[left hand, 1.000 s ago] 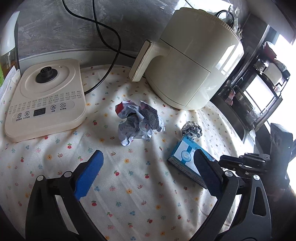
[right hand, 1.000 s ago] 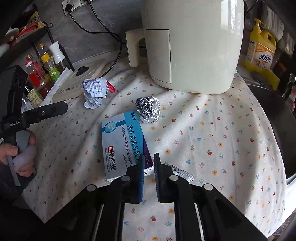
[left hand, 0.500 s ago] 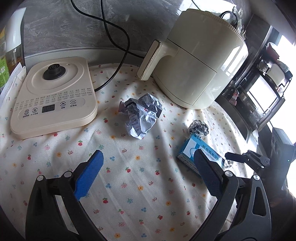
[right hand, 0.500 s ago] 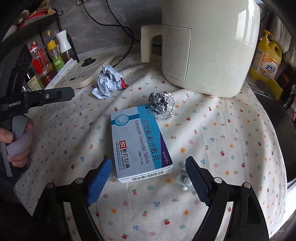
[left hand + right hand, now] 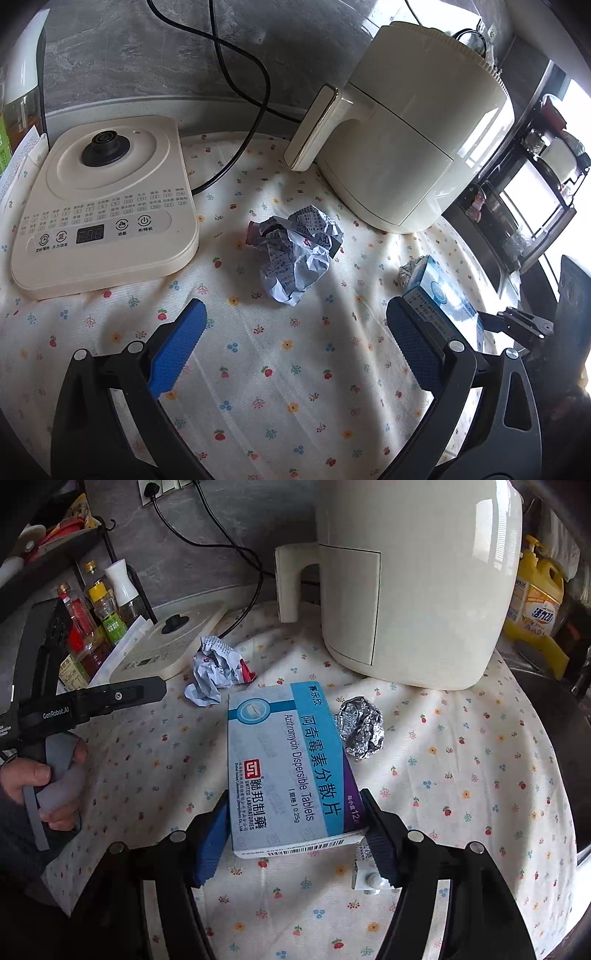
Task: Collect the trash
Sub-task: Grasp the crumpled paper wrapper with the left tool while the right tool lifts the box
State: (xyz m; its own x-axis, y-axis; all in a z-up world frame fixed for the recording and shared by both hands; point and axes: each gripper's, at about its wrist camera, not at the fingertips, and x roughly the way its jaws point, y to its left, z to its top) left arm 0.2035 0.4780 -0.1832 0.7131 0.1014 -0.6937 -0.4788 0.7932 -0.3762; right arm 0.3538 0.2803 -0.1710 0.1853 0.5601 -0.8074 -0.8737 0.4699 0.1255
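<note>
Two grippers: both over the flowered cloth (image 5: pixel 295 369) on the bench.
Right gripper (image 5: pixel 295 830): jaws spread to the width of the box (image 5: pixel 291 760), one pad at each long side of its near end; whether the pads press it I cannot tell.
Box: blue and white tablet carton, flat on the cloth, near end between the right jaws, far end toward the air fryer (image 5: pixel 417 579).
Blister strip (image 5: pixel 369 875): small, on the cloth under the right-hand finger, at the box's near corner.
Foil ball (image 5: pixel 360 731): on the cloth just beside the box's right side, between box and fryer.
Left gripper (image 5: pixel 295 325): jaws wide apart, nothing between them but cloth.
Paper wad (image 5: pixel 295 254): crumpled print with a red scrap, on the cloth ahead of the left jaws, apart from them, between the base (image 5: pixel 99 206) and the fryer.
Base: cream kettle base with a button panel, at the cloth's left edge.
Fryer: cream, at the back of the cloth, handle toward the base.
Cord (image 5: pixel 240 74): black, along the grey wall behind, running down to the base.
Bottles (image 5: pixel 99 609): on a rack at the bench's left end.
Detergent (image 5: pixel 535 602): yellow jug, right of the fryer.
</note>
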